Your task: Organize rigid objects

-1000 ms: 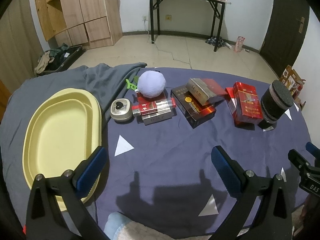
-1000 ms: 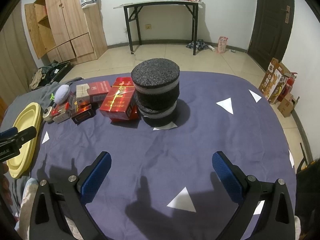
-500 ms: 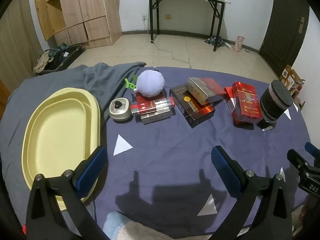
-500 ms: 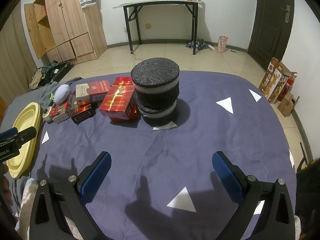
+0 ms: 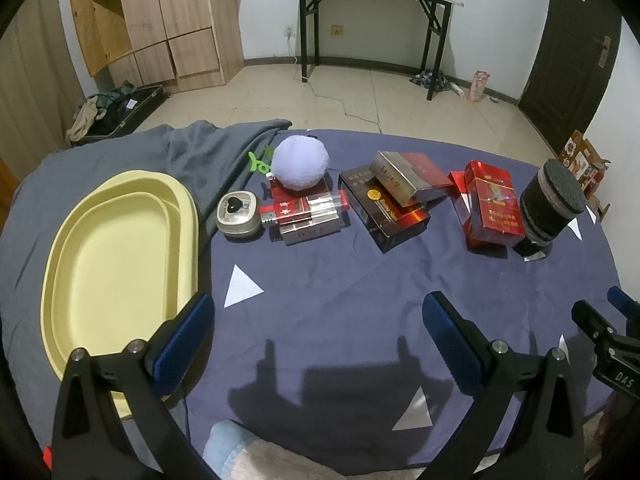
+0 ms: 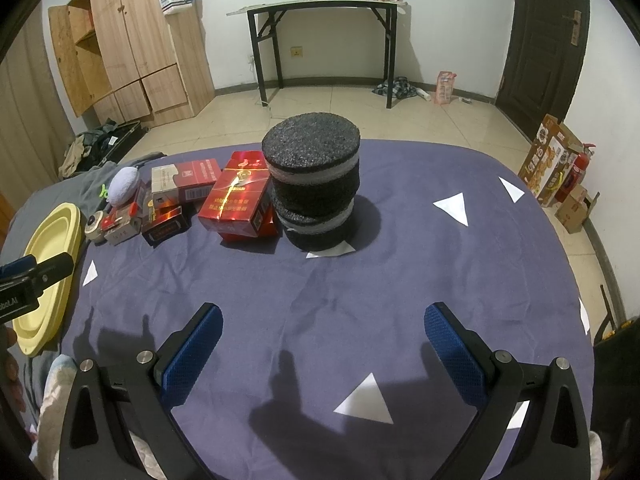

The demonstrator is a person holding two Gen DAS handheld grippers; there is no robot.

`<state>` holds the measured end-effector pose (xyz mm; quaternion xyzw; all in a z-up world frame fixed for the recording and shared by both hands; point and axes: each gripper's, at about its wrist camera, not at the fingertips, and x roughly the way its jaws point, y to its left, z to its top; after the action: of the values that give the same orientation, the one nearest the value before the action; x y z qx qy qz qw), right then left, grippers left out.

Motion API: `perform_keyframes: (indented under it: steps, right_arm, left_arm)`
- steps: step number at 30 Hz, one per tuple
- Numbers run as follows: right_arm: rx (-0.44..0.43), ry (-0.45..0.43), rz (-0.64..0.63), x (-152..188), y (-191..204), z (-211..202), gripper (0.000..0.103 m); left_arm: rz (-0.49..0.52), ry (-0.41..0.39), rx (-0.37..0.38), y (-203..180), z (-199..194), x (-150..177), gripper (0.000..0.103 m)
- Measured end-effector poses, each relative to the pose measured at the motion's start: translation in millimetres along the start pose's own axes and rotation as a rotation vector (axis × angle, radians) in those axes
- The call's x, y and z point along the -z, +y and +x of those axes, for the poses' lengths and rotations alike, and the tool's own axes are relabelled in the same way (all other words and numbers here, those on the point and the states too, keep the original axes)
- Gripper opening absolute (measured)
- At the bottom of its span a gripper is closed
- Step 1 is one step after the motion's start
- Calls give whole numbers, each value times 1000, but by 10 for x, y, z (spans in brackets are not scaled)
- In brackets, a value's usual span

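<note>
A row of objects lies across the far side of the purple cloth: a round silver tin [image 5: 237, 220], a pale fluffy ball [image 5: 300, 163] on small red boxes [image 5: 304, 214], dark and silver cigarette boxes [image 5: 390, 200], a red carton [image 5: 493, 204] [image 6: 240, 200] and a stack of black foam discs [image 5: 550, 208] [image 6: 316, 188]. A yellow oval tray [image 5: 116, 264] [image 6: 44, 276] sits at the left. My left gripper [image 5: 318, 342] is open and empty above the near cloth. My right gripper [image 6: 322, 344] is open and empty, short of the foam stack.
A grey blanket [image 5: 192, 156] is bunched behind the tray. A green clip [image 5: 258, 165] lies beside the ball. The table's far and right edges drop to a tiled floor with a black desk [image 6: 320, 40], a wooden cabinet [image 6: 132, 52] and cartons [image 6: 556, 168].
The left wrist view has shifted very slightly, so the objects sit a touch lower left. The right gripper and all objects are still.
</note>
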<state>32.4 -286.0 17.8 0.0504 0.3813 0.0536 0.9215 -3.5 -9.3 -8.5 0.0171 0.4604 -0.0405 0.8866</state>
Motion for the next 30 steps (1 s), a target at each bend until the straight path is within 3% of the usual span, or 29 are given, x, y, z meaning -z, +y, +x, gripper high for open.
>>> perform_keyframes:
  steps: [10, 27, 30]
  right_arm:
    - [-4, 0, -8, 1, 15, -1, 103]
    - [-4, 6, -10, -11, 10, 4, 103]
    - [-14, 10, -5, -29, -7, 30, 103]
  left_arm:
    - [-43, 2, -13, 121, 18, -7, 103]
    - [13, 17, -6, 74, 6, -57, 103]
    - [8, -2, -90, 166, -87, -128, 103]
